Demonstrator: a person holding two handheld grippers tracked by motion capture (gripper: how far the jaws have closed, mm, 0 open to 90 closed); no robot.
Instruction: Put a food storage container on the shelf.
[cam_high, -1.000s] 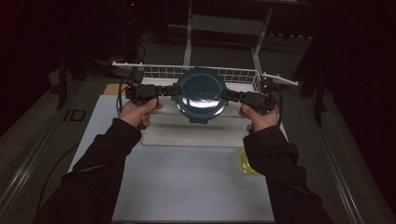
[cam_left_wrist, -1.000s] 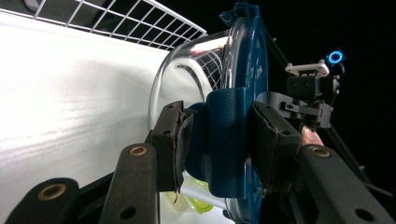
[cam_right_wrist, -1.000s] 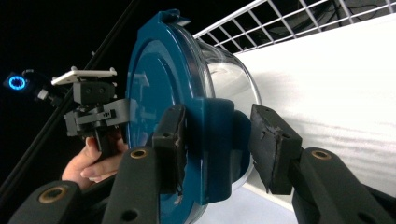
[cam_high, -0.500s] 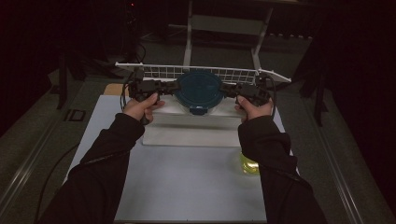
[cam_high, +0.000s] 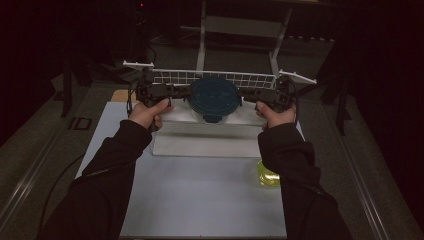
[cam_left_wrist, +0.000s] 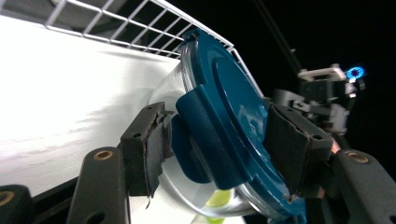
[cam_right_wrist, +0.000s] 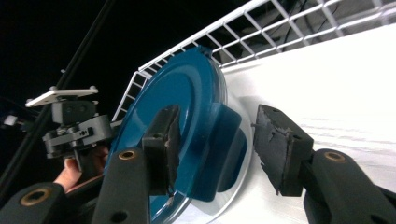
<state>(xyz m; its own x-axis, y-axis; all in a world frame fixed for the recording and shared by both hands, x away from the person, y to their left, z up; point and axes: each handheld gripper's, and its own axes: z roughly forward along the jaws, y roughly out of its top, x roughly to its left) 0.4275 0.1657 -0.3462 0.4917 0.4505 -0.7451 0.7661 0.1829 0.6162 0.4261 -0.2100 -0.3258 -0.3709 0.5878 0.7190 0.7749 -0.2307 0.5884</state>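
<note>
A round clear container with a dark blue clip-on lid (cam_high: 214, 97) rests on the white tray (cam_high: 200, 142), right in front of the wire rack (cam_high: 170, 77). My left gripper (cam_high: 186, 93) is at its left side and my right gripper (cam_high: 245, 95) at its right. In the left gripper view the jaws of the left gripper (cam_left_wrist: 215, 140) straddle a blue lid tab (cam_left_wrist: 205, 135); they have just been opening, and a gap shows on one side. In the right gripper view the right gripper (cam_right_wrist: 215, 135) straddles the opposite tab (cam_right_wrist: 224, 149), also just opening, one pad clear of it.
A grey-white mat (cam_high: 200, 200) covers the near table. A small yellow-green object (cam_high: 268, 175) lies by the person's right forearm. The rack's white end brackets (cam_high: 138, 64) stick out on both sides. Dark stands rise behind the rack.
The container and both grippers have moved away from the person, toward the wire rack, and the container now sits lower on the tray. Both pairs of jaws have widened.
</note>
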